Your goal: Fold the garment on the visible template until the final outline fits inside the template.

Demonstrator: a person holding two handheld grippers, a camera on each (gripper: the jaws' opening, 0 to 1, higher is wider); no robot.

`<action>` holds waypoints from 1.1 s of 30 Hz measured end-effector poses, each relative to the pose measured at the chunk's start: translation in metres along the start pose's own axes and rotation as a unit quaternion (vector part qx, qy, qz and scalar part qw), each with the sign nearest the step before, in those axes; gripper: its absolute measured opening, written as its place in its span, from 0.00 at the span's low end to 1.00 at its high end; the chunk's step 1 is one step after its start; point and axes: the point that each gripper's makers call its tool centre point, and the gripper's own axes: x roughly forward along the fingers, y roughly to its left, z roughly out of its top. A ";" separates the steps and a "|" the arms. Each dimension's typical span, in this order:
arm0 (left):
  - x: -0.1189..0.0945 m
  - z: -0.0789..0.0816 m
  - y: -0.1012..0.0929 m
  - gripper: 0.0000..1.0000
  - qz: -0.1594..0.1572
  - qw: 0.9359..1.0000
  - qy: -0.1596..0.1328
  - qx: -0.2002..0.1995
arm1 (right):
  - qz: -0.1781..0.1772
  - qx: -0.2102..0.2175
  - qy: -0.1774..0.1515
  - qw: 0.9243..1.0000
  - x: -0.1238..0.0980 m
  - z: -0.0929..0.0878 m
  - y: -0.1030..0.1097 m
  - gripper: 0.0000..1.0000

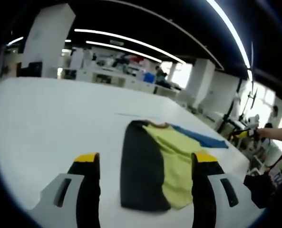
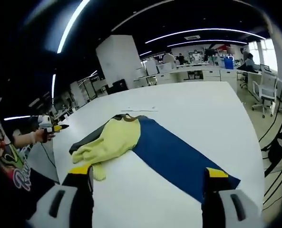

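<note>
white table (image 2: 198, 114) carries the garment (image 2: 131, 137), a yellow, dark and blue top lying near the middle, partly folded and still spread long; more folds are judged necessary. left hand-held gripper (image 1: 145, 164) and right hand-held gripper (image 2: 148, 175) both spread, holding nothing, above it.

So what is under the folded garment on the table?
The garment lies flat on the white table; bare tabletop surrounds it. A thin line beyond the collar may be the template. Anything beneath the fabric is covered.
</note>
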 end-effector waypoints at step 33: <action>0.005 -0.110 0.023 0.26 0.035 0.985 0.106 -0.131 | -0.003 0.006 0.013 1.000 -0.001 -0.013 0.008 0.90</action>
